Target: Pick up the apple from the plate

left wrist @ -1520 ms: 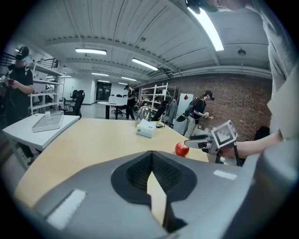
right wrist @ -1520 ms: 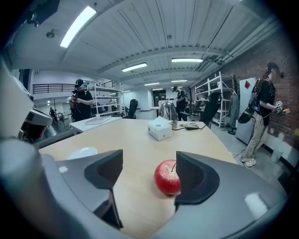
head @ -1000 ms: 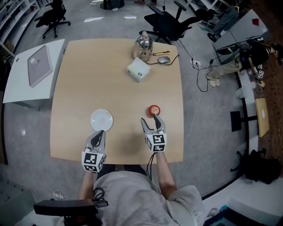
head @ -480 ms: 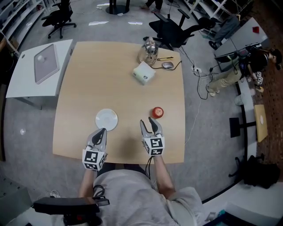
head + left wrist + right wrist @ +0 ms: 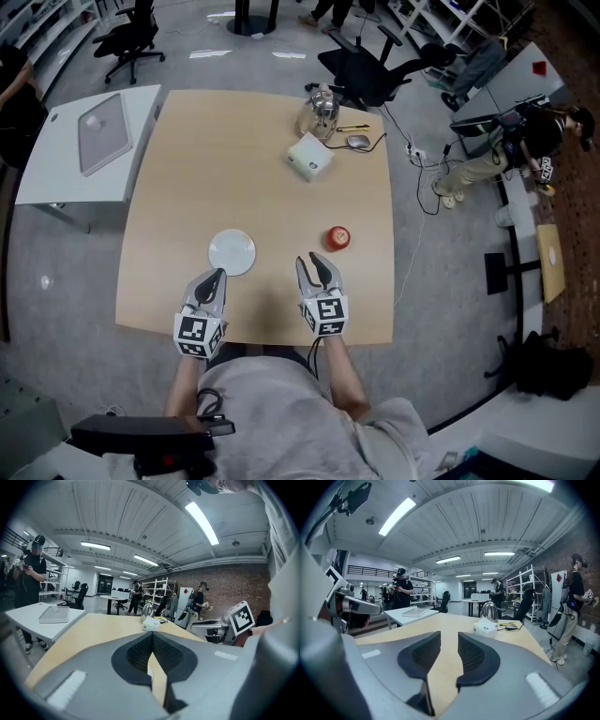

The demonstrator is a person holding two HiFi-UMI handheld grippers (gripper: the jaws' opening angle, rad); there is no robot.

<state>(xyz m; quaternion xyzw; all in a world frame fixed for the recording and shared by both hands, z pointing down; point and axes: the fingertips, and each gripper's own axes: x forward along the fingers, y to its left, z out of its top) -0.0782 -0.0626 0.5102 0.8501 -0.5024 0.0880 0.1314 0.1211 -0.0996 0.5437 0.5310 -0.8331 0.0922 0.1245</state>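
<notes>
1. The apple [image 5: 337,237] is lying on the table [image 5: 216,159], just ahead of the right gripper [image 5: 314,261] and slightly to its right, apart from it.
2. This gripper's jaws are standing a little apart, empty; they have just been closing.
3. The left gripper [image 5: 216,277] is showing its jaws pressed together, just behind the plate [image 5: 232,251].

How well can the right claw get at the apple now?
Probably yes: only table lies between the right claw and the apple just ahead. Its jaws have just been closing, empty, and may need reopening.
</notes>
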